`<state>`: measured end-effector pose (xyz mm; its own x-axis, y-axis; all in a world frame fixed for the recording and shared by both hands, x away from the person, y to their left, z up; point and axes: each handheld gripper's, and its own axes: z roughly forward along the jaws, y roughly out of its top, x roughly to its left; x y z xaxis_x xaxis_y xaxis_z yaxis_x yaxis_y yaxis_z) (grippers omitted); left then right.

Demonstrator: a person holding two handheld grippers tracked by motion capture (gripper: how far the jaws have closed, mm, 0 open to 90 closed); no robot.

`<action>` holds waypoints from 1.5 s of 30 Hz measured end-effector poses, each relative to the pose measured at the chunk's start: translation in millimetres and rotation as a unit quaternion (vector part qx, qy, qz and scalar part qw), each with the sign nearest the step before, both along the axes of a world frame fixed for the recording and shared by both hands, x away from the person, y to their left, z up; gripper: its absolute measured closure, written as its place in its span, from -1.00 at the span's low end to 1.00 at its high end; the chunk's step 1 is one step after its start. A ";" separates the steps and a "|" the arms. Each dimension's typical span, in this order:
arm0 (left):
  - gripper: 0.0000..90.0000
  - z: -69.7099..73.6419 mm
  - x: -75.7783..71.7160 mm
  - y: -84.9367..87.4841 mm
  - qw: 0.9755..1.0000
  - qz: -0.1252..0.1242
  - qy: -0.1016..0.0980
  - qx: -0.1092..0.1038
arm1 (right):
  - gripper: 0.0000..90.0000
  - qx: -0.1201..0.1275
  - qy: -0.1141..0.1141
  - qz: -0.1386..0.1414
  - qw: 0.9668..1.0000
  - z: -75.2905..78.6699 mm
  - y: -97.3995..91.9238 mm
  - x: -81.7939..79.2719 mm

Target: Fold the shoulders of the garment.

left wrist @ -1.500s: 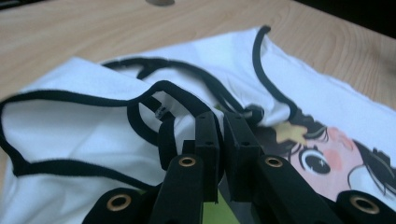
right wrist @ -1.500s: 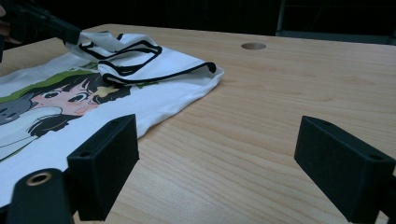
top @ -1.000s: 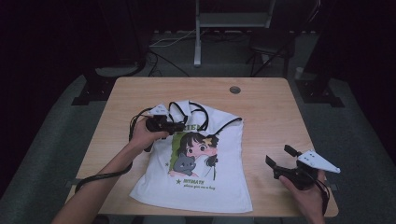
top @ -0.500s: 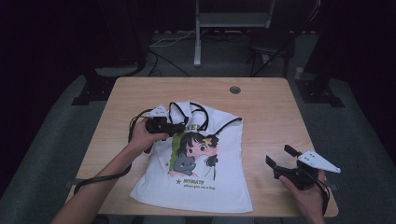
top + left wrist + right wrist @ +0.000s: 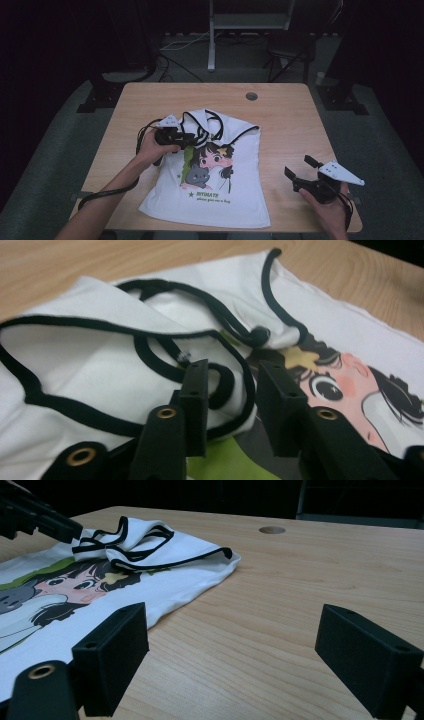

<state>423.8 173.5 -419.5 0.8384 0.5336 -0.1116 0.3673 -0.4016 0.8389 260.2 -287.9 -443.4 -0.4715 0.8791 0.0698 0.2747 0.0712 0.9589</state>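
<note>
A white cotton T-shirt with black-piped edges and a printed cartoon girl (image 5: 212, 175) lies flat in the middle of the light wooden desk (image 5: 280, 107), hem toward the person, its top part folded over into a rumpled bundle of black trim. The left tongs (image 5: 186, 140) rest at that folded collar; their jaws have just been opening and now stand apart around a loop of the black piping without pressing on it. The right tongs (image 5: 299, 172) hover released and wide over bare wood to the right of the shirt, well apart from it. A round cable hole (image 5: 251, 96) sits near the far edge. The desk's far half and right strip lie free; the shirt's hem reaches close to the near edge.
</note>
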 end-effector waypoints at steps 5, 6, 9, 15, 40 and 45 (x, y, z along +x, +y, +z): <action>0.14 8.1 5.5 -9.5 1.000 0.003 -0.021 0.022 | -0.70 -0.003 0.001 0.001 1.000 0.0 0.1 0.4; 0.11 9.4 7.4 -12.2 0.999 0.001 -0.025 0.027 | -0.70 -0.003 0.001 0.001 1.000 0.0 0.1 0.4; 0.06 13.5 14.2 -21.3 0.998 0.002 -0.041 0.052 | -0.70 -0.002 0.001 0.000 1.000 0.0 0.1 0.5; 0.01 15.1 26.7 -38.2 0.994 -0.018 -0.060 0.089 | -0.70 -0.001 0.000 0.000 1.000 0.1 0.5 -0.1; 0.58 -5.6 43.9 -64.0 0.976 -0.101 -0.056 0.184 | -0.70 0.002 0.000 0.001 1.000 -0.1 -0.2 -0.3; 0.89 -6.2 43.7 -65.0 0.976 -0.104 -0.053 0.183 | -0.70 0.001 -0.001 0.001 1.000 -0.1 -0.3 -0.4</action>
<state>467.4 108.5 -425.7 0.9292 0.3389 0.1476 0.1652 -0.7380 0.6542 259.8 -288.3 -443.5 -0.4731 0.8781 0.0713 0.2722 0.0687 0.9598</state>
